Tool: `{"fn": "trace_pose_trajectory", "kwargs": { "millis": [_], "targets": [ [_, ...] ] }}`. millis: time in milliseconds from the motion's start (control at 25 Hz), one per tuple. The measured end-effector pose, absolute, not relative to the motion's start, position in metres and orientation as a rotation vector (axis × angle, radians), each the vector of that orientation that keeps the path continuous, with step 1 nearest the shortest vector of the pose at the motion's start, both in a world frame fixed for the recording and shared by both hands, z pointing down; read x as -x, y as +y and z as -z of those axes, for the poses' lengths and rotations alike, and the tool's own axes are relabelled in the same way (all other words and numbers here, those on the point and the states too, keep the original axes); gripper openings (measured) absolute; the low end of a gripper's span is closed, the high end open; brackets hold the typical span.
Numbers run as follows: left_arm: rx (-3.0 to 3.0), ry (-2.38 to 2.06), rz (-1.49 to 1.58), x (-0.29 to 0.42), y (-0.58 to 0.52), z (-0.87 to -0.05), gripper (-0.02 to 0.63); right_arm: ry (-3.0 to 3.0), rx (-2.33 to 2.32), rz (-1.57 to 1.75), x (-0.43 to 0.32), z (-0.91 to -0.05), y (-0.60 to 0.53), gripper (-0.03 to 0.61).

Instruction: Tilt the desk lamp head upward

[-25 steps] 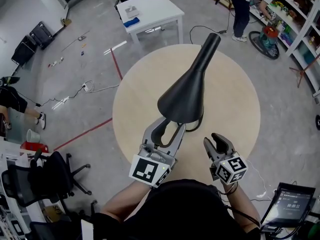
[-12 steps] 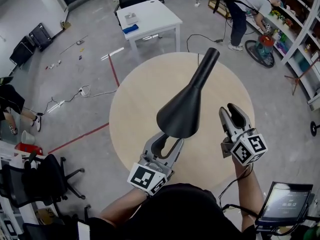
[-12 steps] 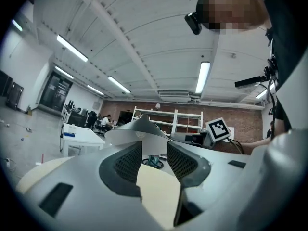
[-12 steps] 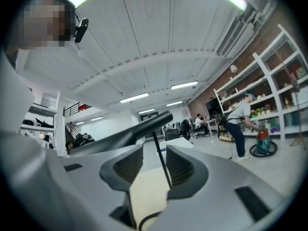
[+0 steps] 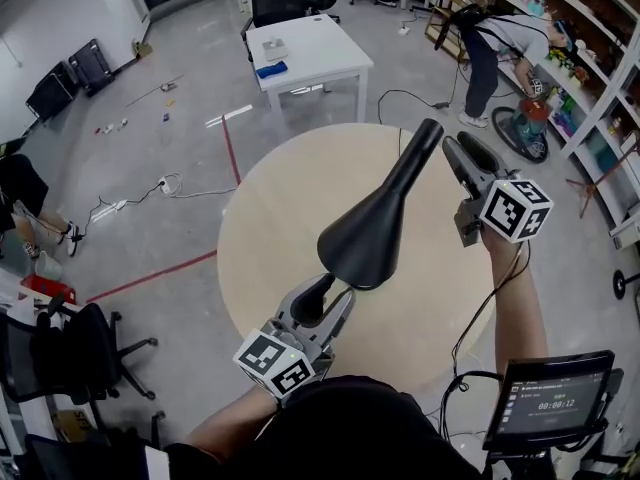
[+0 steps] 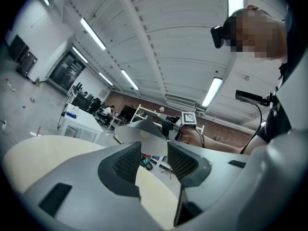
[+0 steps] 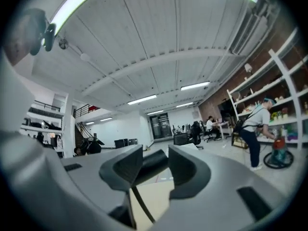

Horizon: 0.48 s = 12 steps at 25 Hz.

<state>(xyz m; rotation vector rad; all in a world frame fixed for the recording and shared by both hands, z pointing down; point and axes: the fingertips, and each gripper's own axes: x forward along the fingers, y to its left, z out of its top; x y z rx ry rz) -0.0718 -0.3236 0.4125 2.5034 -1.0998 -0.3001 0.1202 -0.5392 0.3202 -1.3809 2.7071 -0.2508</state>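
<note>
Black lamp head [image 5: 365, 233] over round bench [image 5: 265, 203], left hand-held gripper [image 5: 322, 293] jaws apart beneath it; right hand-held gripper [image 5: 460, 150] jaws apart beside lamp neck [image 5: 410, 168]; white table [image 5: 315, 43] beyond

An open-plan lab or workshop hall — bare concrete floor [image 5: 120, 228] crossed by red tape [image 5: 165, 273] and loose cables [image 5: 170, 183]. Beyond the right gripper [image 5: 462, 150] stands stocked shelving [image 5: 575, 68], where a person [image 5: 495, 38] bends. Left of the left gripper [image 5: 325, 303] are office chairs [image 5: 90, 353]. Strip lights [image 6: 94, 32] run overhead — possibly a mezzanine stair [image 7: 84, 114] far ahead.
</note>
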Motion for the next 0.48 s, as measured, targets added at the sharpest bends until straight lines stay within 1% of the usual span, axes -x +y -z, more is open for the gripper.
{"fn": "trace_pose_trajectory", "kwargs": {
  "millis": [80, 200, 320, 480],
  "targets": [
    [-2.476, -1.075, 0.332, 0.069, -0.33, -0.411, 0.156, 2.733, 1.311, 0.347, -0.118, -0.325, -0.565, 0.149],
    [-2.471, -1.057, 0.317, 0.064, -0.335, -0.409, 0.156, 2.791, 1.27, 0.384, -0.113, -0.328, -0.59, 0.149],
    [-2.505, -1.043, 0.276, 0.057, -0.333, -0.407, 0.156, 2.832, 1.207, 0.421, -0.109, -0.33, -0.594, 0.147],
    [-2.598, -1.122, 0.197, 0.059, -0.332, -0.398, 0.156, 2.805, 1.083, 0.562, -0.105, -0.331, -0.593, 0.147]
  ]
}}
